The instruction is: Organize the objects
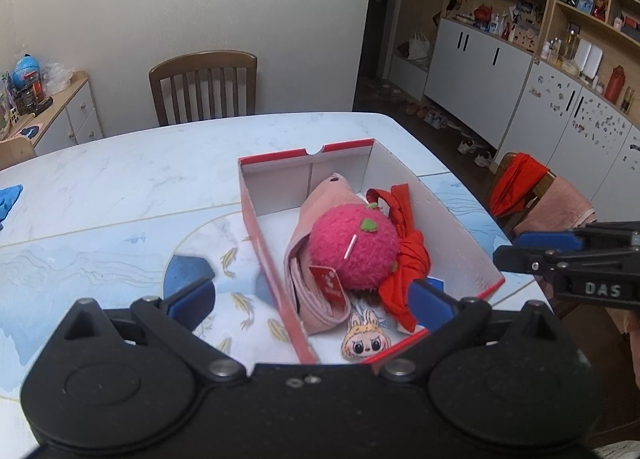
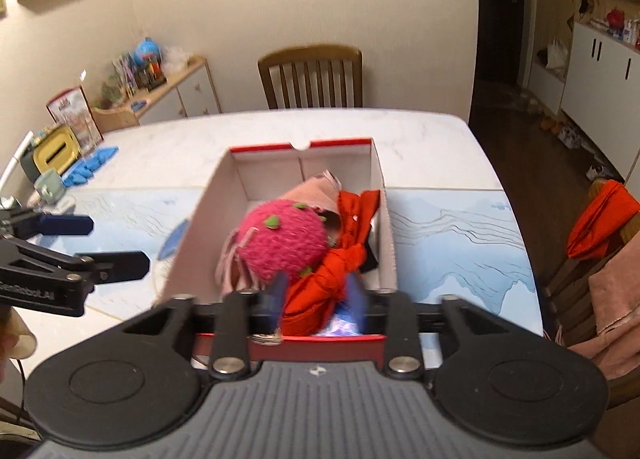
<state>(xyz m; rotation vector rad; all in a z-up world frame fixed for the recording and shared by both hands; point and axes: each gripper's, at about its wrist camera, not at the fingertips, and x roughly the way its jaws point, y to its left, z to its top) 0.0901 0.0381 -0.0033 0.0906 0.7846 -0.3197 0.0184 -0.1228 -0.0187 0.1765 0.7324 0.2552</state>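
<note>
The right gripper (image 2: 316, 299), jaws apart, is releasing the red cloth (image 2: 332, 271) into the shoebox (image 2: 304, 147); the left gripper (image 1: 308, 299) is hanging released at 9 o'clock; next, probably fetching another item.

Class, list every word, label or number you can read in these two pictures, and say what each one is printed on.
"DAS": on the right gripper, seen from the left wrist view.
"GenRobot.AI": on the left gripper, seen from the right wrist view; partly cut off and faint.
Red tag on the pink plush ball in the box: white marks, too small to read.
Cabinet stickers: too small to read.
</note>
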